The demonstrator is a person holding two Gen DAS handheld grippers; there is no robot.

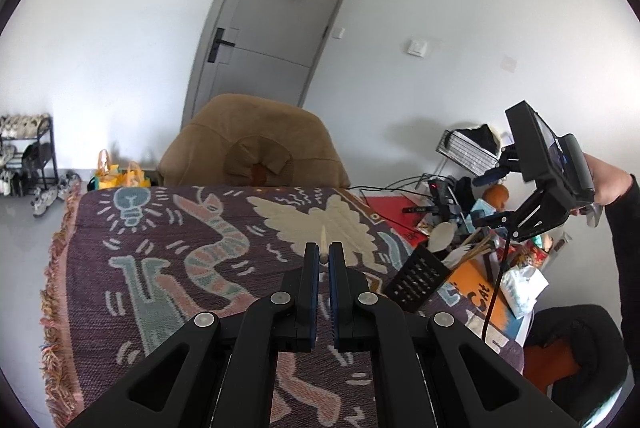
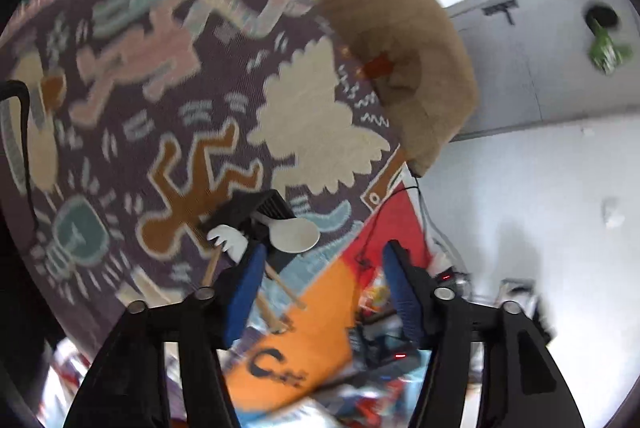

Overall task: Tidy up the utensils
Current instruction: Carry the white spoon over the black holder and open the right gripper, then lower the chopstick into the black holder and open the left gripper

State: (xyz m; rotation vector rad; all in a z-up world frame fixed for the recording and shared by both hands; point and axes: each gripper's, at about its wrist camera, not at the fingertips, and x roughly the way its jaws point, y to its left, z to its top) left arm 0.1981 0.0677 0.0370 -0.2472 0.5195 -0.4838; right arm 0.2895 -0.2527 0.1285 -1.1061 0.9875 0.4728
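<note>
Poking beyond the left tongs (image 1: 324,252): chopstick (image 1: 323,234).

Left gripper (image 1: 324,252): matte black linkage arms, round silver pivot screws, blue ribbed pads on black fingers. Right gripper (image 2: 324,268): same black frame, silver screws, blue pads; black box with screen behind it, thin black cable hanging. Black sleeve (image 1: 628,220) worn.

Table under patterned woven blanket (image 1: 168,268); black utensil holder (image 1: 416,278) on it.
</note>
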